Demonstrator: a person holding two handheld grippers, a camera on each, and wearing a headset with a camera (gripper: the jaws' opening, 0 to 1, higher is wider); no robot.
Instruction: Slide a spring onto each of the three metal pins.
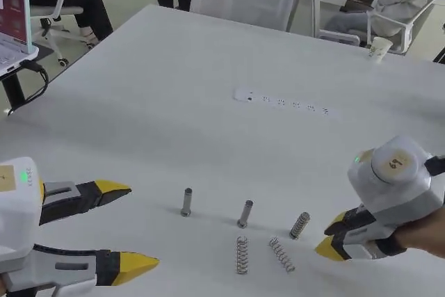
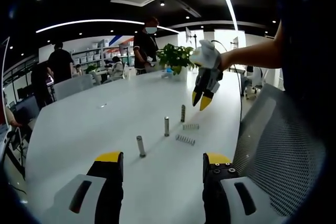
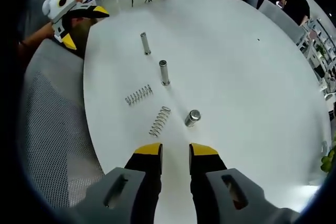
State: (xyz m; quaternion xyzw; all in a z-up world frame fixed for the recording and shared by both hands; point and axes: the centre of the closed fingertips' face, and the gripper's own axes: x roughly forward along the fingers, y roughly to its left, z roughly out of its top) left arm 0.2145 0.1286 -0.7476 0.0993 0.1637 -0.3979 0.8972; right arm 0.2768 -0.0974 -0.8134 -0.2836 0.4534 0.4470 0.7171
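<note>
Table (image 1: 139,88): white and broad, with all the action down at its near edge.
Left gripper (image 1: 142,225): jaws flung wide, empty, parked left of the row.
Right gripper (image 3: 176,149): jaws a narrow gap apart, gripping nothing.
Pins: three upright in a row. The right pin (image 1: 300,225) already wears its spring; the middle pin (image 1: 245,213) and left pin (image 1: 186,202) are bare.
Near spring (image 3: 160,121): lying flat just ahead-left of the right gripper, its long axis roughly along the jaws. The right gripper is clearly closer.
Far spring (image 1: 242,254): flat, just beside it.
</note>
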